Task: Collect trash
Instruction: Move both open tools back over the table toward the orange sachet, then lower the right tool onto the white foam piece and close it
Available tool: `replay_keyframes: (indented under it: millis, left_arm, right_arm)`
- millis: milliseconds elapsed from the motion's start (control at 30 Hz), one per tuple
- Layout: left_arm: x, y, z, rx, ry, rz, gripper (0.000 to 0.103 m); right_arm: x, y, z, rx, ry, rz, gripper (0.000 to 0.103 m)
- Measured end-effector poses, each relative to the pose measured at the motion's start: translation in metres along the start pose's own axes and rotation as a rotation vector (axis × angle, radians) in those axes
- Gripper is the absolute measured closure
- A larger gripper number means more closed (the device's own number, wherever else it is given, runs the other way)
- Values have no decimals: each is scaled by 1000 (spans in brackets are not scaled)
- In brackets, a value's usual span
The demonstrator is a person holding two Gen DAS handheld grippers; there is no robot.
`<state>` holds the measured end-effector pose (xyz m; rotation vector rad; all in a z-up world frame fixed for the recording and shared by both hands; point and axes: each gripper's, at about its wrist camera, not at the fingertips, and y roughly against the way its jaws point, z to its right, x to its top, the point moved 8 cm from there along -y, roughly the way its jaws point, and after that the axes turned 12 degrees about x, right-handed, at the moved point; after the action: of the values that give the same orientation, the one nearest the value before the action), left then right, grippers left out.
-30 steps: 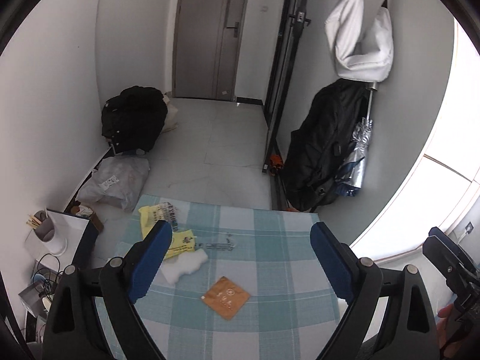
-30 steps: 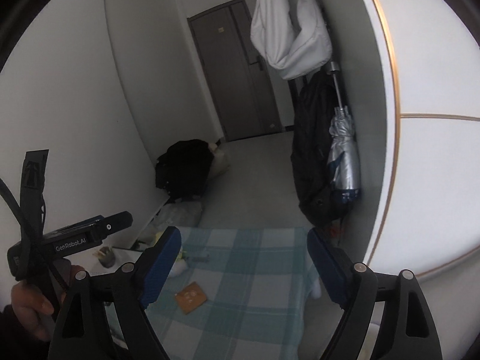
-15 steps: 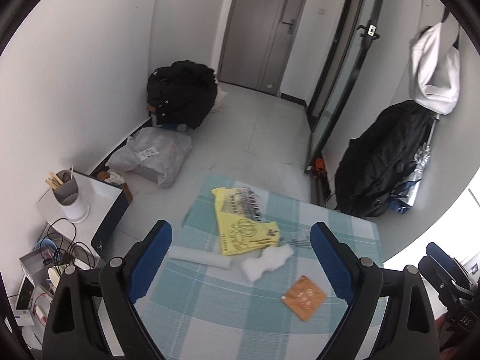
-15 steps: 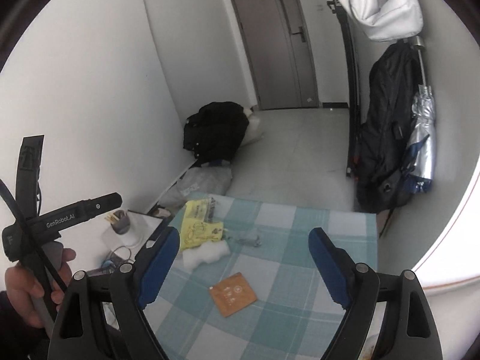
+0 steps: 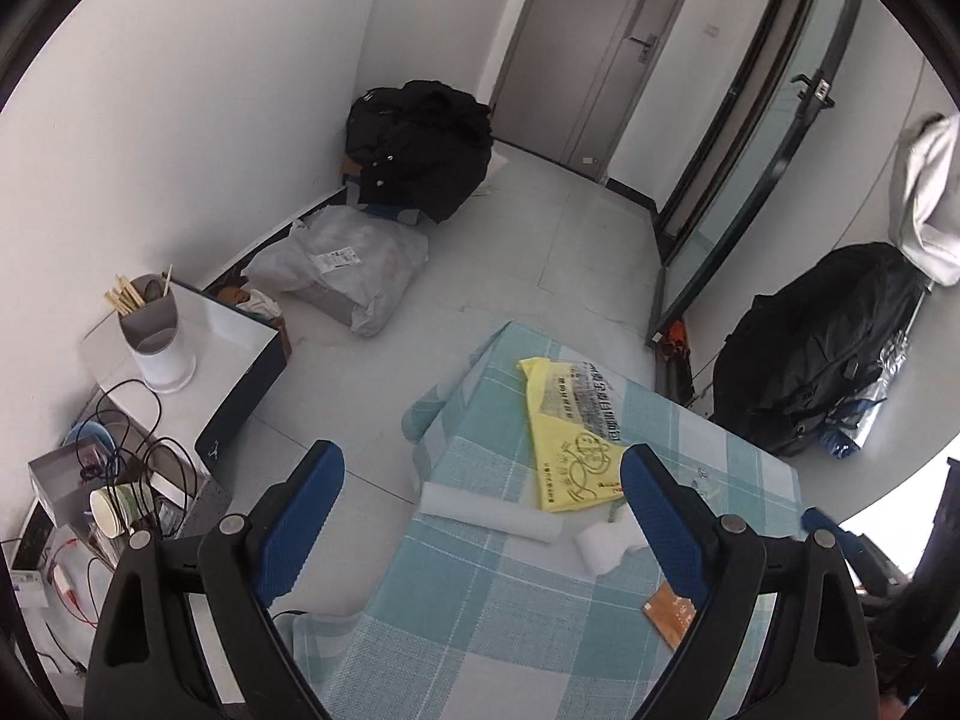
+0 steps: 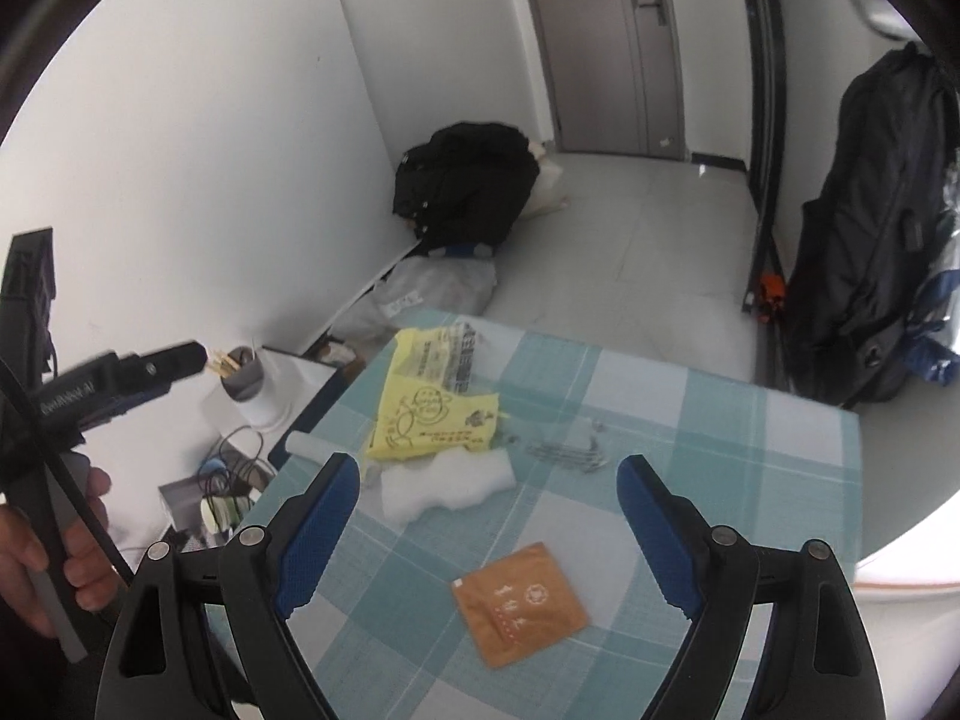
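A checked-cloth table [image 6: 690, 408] is standing in a hallway. Trash is lying uncollected: yellow bag [image 6: 432, 405] toward the far left corner, white foam [image 6: 447, 483] beside it, orange packet [image 6: 519, 603] nearest. Left gripper [image 5: 480, 525] and right gripper [image 6: 486, 531] are hovering, jaws apart, holding nothing; everything is remaining.

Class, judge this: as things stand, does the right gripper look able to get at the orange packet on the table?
Probably yes: the right gripper is open, the orange packet lies flat between its fingers with nothing on it.
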<state>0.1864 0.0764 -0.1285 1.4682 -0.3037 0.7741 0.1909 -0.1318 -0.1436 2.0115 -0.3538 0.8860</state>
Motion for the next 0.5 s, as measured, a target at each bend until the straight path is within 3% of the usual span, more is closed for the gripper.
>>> replay_keyframes:
  millis: [267,500]
  left_arm:
    - [1,-11,-19,5,46,-47,11]
    - [3,-20,-37,17,94,-81,11]
  right_arm:
    - [-19,-79,-8,44,33,-152,15]
    - [-32,-122,-9,-15,114,-241,15]
